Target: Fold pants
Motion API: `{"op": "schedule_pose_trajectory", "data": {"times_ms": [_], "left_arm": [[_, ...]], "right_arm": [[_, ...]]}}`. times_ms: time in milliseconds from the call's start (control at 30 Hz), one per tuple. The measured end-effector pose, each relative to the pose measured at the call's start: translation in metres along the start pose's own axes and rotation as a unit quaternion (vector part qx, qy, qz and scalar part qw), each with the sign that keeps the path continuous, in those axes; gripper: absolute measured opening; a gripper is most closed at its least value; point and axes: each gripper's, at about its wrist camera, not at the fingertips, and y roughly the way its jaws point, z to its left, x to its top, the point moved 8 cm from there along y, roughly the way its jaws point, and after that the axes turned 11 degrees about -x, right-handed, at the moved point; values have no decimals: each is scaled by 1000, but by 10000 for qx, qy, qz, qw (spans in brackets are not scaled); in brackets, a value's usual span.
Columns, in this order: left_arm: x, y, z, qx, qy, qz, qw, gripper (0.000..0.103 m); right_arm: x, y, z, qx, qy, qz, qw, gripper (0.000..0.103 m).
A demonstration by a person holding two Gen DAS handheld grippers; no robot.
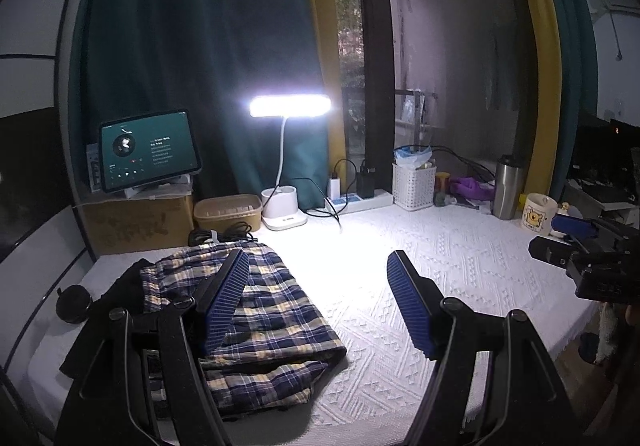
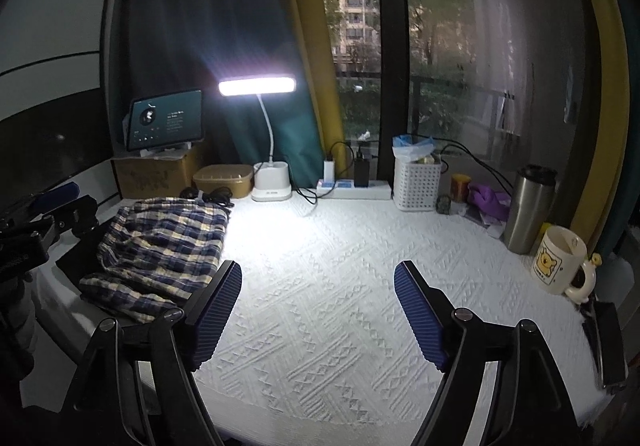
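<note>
Plaid pants (image 1: 264, 310) in blue, white and yellow lie folded in a compact stack at the left of the white textured tablecloth (image 1: 440, 270); the same pants (image 2: 160, 246) show at the left in the right wrist view. My left gripper (image 1: 318, 262) hovers open above the table, its left finger over the pants and nothing between its blue pads. My right gripper (image 2: 318, 270) is open over bare cloth, to the right of the pants, holding nothing. The right gripper also shows at the right edge (image 1: 580, 246), and the left gripper at the left edge (image 2: 48, 214).
A dark garment (image 1: 108, 310) lies under the pants. Along the back stand a tablet (image 1: 148, 150) on a cardboard box (image 1: 140, 222), a lit desk lamp (image 1: 290, 106), a power strip (image 1: 360, 202), a white basket (image 1: 414, 186), a steel tumbler (image 2: 532, 210) and a mug (image 2: 560, 262).
</note>
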Motion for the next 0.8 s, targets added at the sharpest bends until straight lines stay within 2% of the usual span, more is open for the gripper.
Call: {"op": "schedule_pose_trajectory", "data": {"times_ms": [433,800], "left_arm": [[20,-23,13,216,26,-597,9980,79],[30,-38,27,373,6,-833,9958,82]], "right_arm": [[20,-12,12,-44,-64,-314,9995,85],[36,-23,24,-6,-207,-576,9981,86]]}}
